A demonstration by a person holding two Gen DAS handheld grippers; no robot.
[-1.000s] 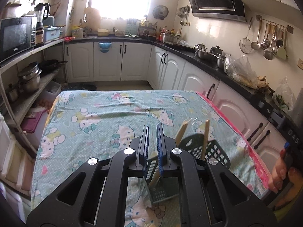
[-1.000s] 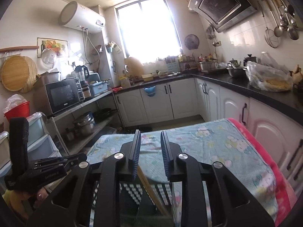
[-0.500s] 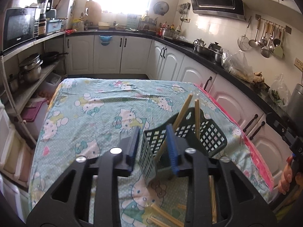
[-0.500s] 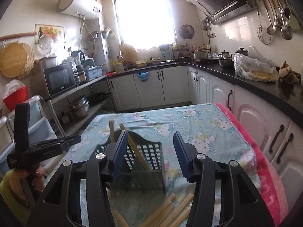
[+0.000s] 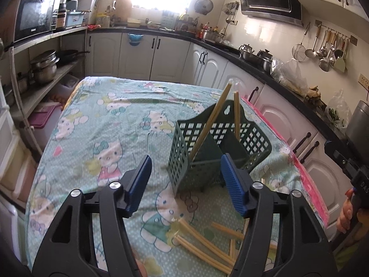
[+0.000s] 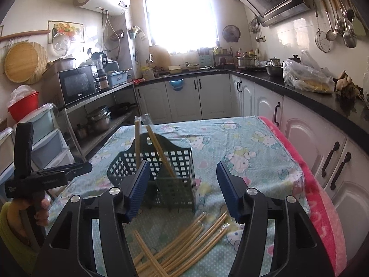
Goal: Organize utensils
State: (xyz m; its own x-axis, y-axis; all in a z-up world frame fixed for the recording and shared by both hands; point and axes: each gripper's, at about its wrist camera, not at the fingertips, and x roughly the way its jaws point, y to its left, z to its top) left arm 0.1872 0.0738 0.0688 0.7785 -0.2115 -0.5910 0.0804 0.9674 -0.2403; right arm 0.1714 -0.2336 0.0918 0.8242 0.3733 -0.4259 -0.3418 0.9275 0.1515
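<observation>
- On the cartoon-print tablecloth [image 6: 233,143] stands a green slotted utensil basket [image 6: 171,180], upright, with two wooden chopsticks leaning inside it [image 6: 159,150]; the rest lie loose on the cloth in front of it.
- Seen from the right wrist camera, the loose chopsticks [image 6: 184,242] fan out at about 6 o'clock from the basket, directly below and between the blue pads of the right gripper [image 6: 183,189]. Most of their long axes run from about 7 o'clock up to 1 o'clock, while a couple cross them toward 5 o'clock.
- Both jaws of the right gripper are spread wide and hold nothing.
- From the left wrist camera, the left gripper [image 5: 185,184] is likewise wide apart and empty, with the basket [image 5: 216,147] at 12 to 1 o'clock beyond its pads.
- Fewer loose sticks [image 5: 207,242] show in that view; they lie at about 5 o'clock under its right finger, partly hidden by it.
- My judgement: the right gripper is the nearer one, since the bundle sits squarely in its jaw opening. The pads already stand roughly across the sticks' long axis, so a descent toward 6 o'clock looks like the next move.
- Several sticks overlap, so closing may catch more than one, or pinch a crossed stick at an angle.
</observation>
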